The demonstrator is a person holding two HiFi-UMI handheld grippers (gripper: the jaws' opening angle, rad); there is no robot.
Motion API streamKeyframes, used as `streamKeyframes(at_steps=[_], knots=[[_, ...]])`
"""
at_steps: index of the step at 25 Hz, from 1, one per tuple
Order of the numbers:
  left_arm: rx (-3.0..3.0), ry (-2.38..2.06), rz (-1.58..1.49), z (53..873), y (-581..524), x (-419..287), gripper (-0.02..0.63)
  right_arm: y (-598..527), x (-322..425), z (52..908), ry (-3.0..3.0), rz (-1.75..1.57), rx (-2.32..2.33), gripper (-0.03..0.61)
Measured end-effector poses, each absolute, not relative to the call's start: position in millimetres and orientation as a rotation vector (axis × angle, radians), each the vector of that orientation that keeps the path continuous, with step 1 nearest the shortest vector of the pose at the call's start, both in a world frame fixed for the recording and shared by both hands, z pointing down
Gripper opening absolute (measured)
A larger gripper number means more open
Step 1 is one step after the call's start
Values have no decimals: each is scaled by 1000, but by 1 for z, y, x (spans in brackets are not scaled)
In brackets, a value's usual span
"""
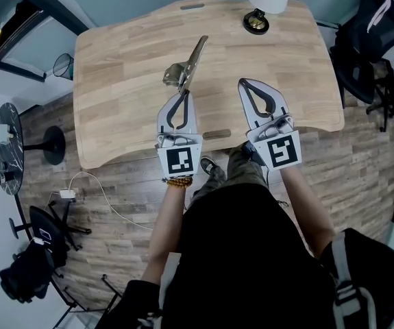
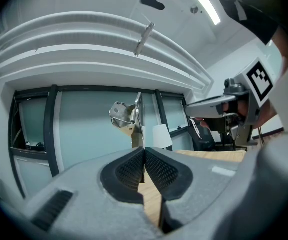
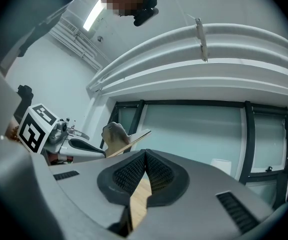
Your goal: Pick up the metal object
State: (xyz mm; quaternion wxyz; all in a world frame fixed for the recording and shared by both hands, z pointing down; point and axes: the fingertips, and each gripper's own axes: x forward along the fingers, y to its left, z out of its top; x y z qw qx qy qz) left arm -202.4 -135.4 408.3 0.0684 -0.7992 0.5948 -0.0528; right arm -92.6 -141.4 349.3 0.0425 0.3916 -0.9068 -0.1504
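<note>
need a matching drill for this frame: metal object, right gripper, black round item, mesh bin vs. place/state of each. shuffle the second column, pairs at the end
Things:
1. metal object
2. right gripper
3. black round item
4. mesh bin

Place or state:
a. on the floor, off the left end of the table
b. clamped in the left gripper, lifted above the tabletop
c. jaws together, nothing between them
d. on the table near its far edge

Pairs: 1-b, 2-c, 3-d, 4-a

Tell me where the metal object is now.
In the head view, the metal object is clamped in the left gripper, above the table's middle.
</note>
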Motion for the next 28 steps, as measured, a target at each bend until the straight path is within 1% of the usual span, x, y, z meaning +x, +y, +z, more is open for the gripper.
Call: streamKeyframes(at_steps=[18,28], knots=[[-2436,1791,-187,425,-136,-201,20,-141,-96,355,-2780,-447,1134,-11],[-2504,1810,-207,452,-138,-200,20,-143,-97,362,-2770,-413,1136,-11]])
